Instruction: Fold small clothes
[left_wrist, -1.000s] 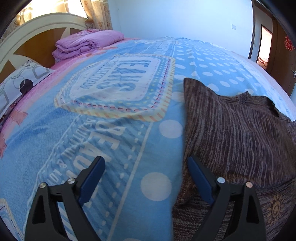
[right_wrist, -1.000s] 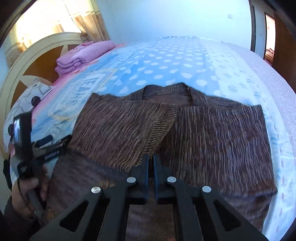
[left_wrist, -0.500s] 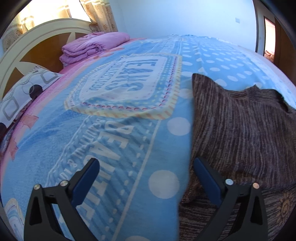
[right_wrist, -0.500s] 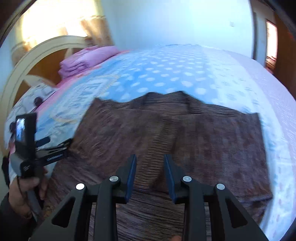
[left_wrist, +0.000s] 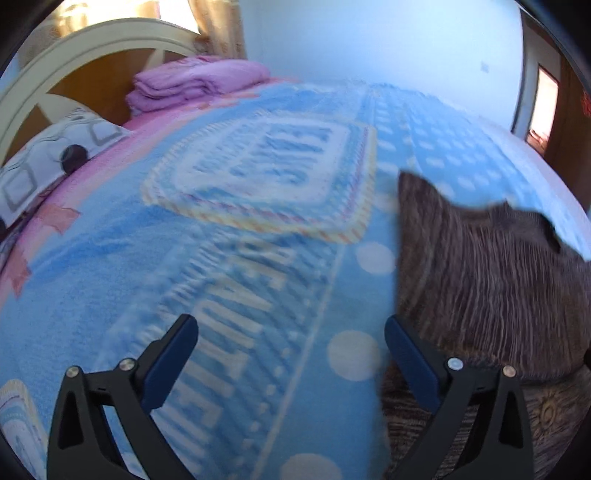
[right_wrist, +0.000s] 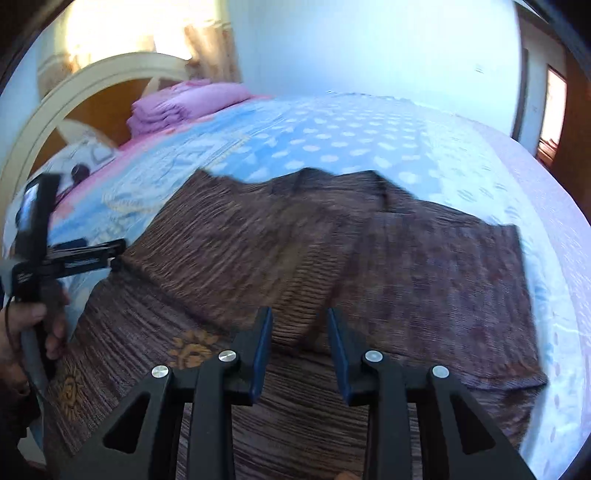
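A brown striped knit sweater (right_wrist: 332, 258) lies on the blue blanket (right_wrist: 332, 140), both sleeves folded in over its chest. My right gripper (right_wrist: 299, 332) is open and empty, just above the sweater's lower middle, near the folded sleeve cuff. My left gripper (left_wrist: 291, 347) is wide open and empty over the blanket (left_wrist: 221, 258) at the sweater's left edge (left_wrist: 480, 266); its right finger sits by that edge. The left gripper also shows in the right wrist view (right_wrist: 114, 251), held in a hand at the sweater's left side.
A stack of folded pink bedding (left_wrist: 199, 81) and a patterned pillow (left_wrist: 48, 155) lie by the cream headboard (left_wrist: 74, 48) at the far left. A doorway (left_wrist: 543, 110) is at the far right. Orange flower embroidery (right_wrist: 192, 347) marks the sweater's lower part.
My right gripper opened, let go of the sleeve cuff and drew back a little; the sleeve now lies flat. My left gripper lifted and pulled back slightly, still open.
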